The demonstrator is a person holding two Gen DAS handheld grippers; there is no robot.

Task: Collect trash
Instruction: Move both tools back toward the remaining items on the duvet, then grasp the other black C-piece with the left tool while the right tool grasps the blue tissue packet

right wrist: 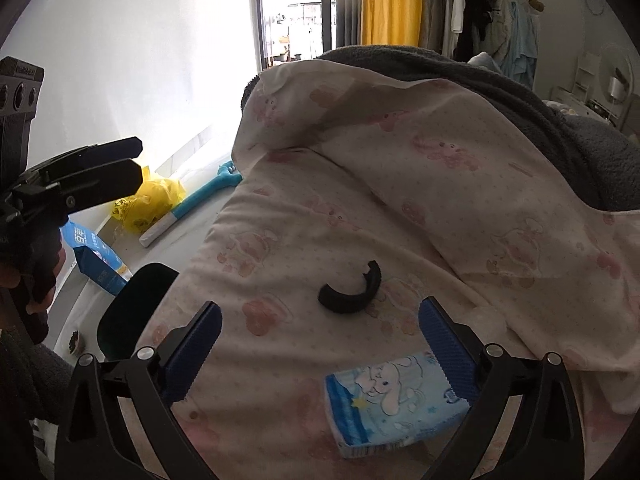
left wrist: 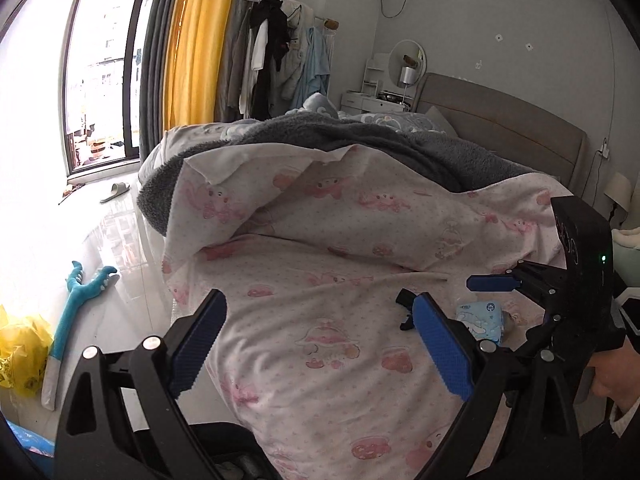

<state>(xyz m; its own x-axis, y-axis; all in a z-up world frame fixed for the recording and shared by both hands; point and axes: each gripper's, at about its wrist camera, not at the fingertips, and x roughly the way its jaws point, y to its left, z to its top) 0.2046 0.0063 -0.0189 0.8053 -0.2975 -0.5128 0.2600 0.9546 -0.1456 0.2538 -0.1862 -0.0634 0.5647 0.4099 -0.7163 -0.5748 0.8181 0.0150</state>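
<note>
We hold the right gripper (right wrist: 320, 344) spread wide over the bed (right wrist: 500, 184) near its foot edge, angled down so the blue tissue pack (right wrist: 394, 400) sits low between its jaws, untouched; a black curved piece (right wrist: 352, 292) lies just beyond; likely 2 pickups. The left gripper (left wrist: 320, 340) also hangs spread and empty over the foot edge, probably waiting; a yellow bag (right wrist: 148, 200) sits on the floor.

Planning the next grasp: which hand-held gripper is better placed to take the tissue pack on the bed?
Right. The right hand-held gripper is open with the tissue pack lying just ahead between its fingers. The left hand-held gripper is also open but faces bare quilt.
</note>
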